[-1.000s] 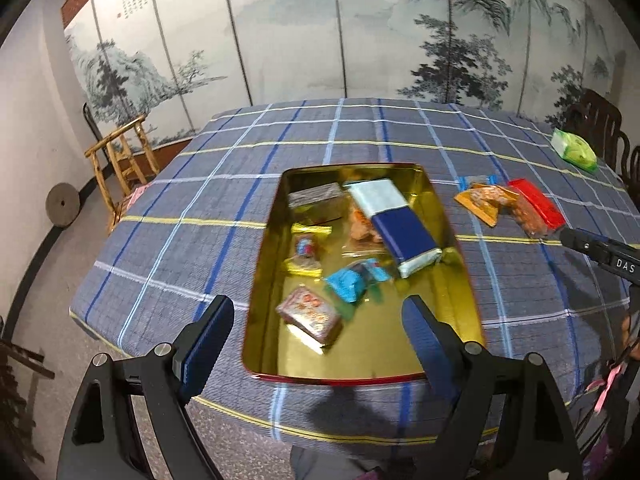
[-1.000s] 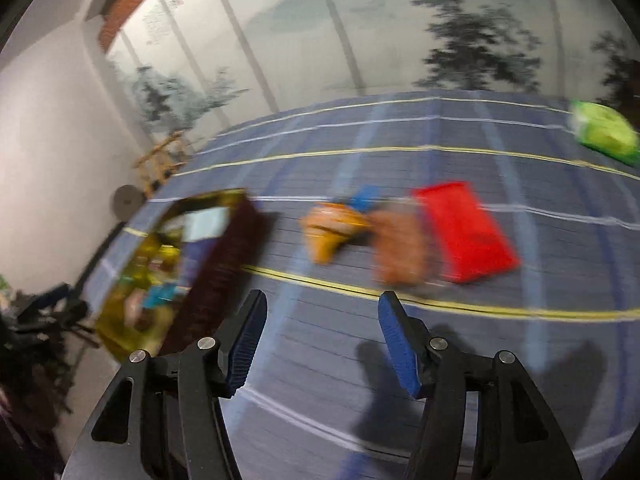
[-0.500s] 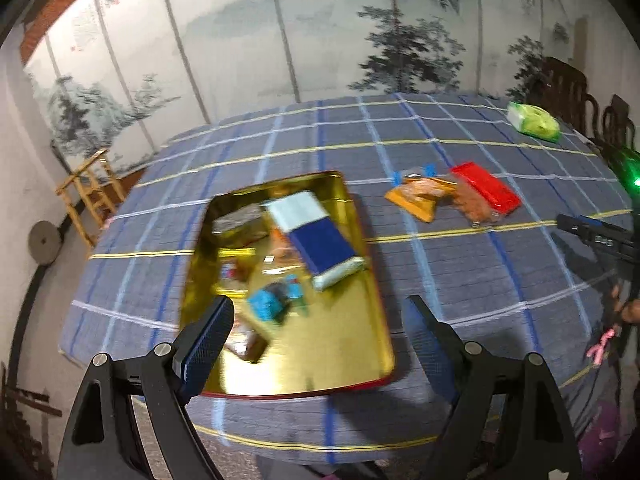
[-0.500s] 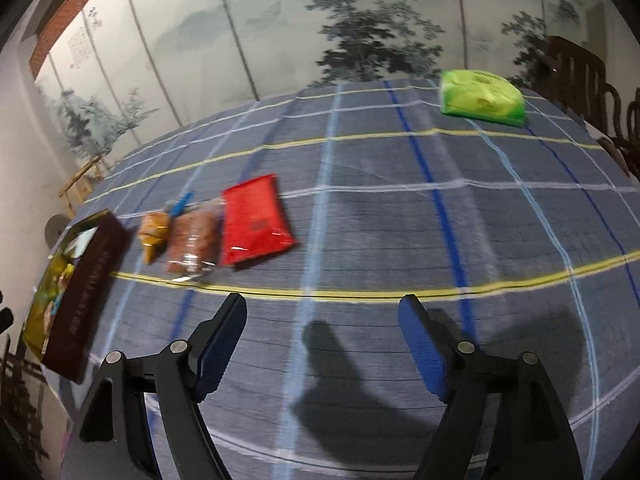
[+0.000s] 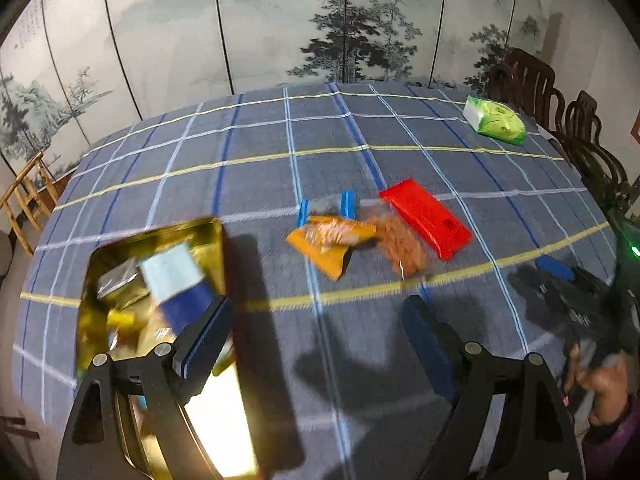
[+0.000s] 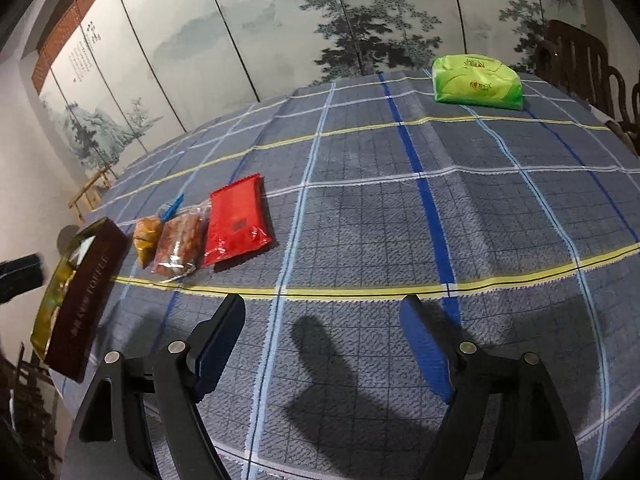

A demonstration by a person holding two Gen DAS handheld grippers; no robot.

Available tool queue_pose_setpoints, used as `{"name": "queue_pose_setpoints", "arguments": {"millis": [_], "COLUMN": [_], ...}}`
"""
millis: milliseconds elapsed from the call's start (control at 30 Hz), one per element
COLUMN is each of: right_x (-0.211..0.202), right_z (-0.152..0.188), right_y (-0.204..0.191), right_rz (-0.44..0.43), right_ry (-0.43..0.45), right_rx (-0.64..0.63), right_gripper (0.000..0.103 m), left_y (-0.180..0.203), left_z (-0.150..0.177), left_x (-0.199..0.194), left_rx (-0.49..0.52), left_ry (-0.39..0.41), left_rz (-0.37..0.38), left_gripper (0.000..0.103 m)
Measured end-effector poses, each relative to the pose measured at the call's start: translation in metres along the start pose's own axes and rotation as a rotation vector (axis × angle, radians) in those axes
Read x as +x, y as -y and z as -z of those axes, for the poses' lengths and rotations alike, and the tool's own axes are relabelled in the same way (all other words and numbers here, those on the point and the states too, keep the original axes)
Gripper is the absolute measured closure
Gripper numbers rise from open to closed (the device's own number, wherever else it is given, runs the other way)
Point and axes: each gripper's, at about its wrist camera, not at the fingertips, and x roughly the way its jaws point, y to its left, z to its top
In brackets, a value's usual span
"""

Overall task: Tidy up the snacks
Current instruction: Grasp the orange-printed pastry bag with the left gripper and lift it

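A gold tin (image 5: 154,230) with several snacks inside sits at the lower left of the left wrist view. In the right wrist view its dark red side wall (image 6: 86,300) is at the far left. On the checked cloth beside it lie an orange packet (image 5: 328,246), a brown packet (image 5: 400,246), a red packet (image 5: 428,216) and a blue-ended packet (image 5: 326,207). My left gripper (image 5: 316,344) is open and empty over bare cloth, just right of the tin. My right gripper (image 6: 324,344) hangs over bare cloth to the right of the red packet (image 6: 236,220); its jaws are opening, with nothing between them.
A green tissue pack (image 6: 476,82) lies at the far right of the table. Dark wooden chairs (image 5: 576,128) stand along the right edge. A painted folding screen (image 5: 320,20) closes the back. A hand (image 5: 604,380) shows at the lower right of the left wrist view.
The left view has swung right, from over the tin to the cloth near the loose packets. The right gripper's jaws have widened, and its view moved right, off the packets.
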Motion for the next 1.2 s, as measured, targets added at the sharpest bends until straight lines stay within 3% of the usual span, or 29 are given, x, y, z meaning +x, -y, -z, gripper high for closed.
{"name": "queue_pose_setpoints", "arguments": {"millis": [100, 433, 600, 700, 767, 833, 900, 1033, 1200], "right_x": [-0.001, -0.006, -0.006, -0.004, -0.004, -0.002, -0.001, 0.001, 0.003], "right_z": [0.001, 0.002, 0.002, 0.001, 0.001, 0.0, 0.0, -0.001, -0.002], "right_y": [0.001, -0.001, 0.004, 0.008, 0.009, 0.01, 0.009, 0.008, 0.007], "right_rz": [-0.029, -0.096, -0.12, -0.129, -0.13, -0.131, -0.126, -0.113, -0.094], "right_ry": [0.002, 0.024, 0.024, 0.018, 0.014, 0.01, 0.004, -0.001, -0.003], "right_rx": [0.003, -0.007, 0.022, 0.042, 0.051, 0.057, 0.057, 0.049, 0.046], "right_gripper": [0.022, 0.02, 0.019, 0.019, 0.018, 0.018, 0.018, 0.018, 0.018], "left_y": [0.006, 0.007, 0.004, 0.004, 0.0, 0.001, 0.002, 0.015, 0.014], "left_z": [-0.015, -0.04, -0.045, -0.042, -0.041, -0.041, -0.036, -0.014, 0.014], "left_x": [0.026, 0.098, 0.118, 0.131, 0.128, 0.126, 0.121, 0.075, 0.024], "left_rx": [0.007, 0.068, 0.046, 0.034, 0.001, 0.005, -0.01, -0.015, -0.094], "left_ry": [-0.032, -0.125, -0.168, -0.217, -0.189, -0.192, -0.202, -0.115, -0.058], "left_rz": [0.023, -0.047, -0.015, 0.013, 0.031, 0.031, 0.04, 0.064, 0.137], "left_gripper": [0.02, 0.02, 0.024, 0.048, 0.065, 0.095, 0.096, 0.096, 0.096]}}
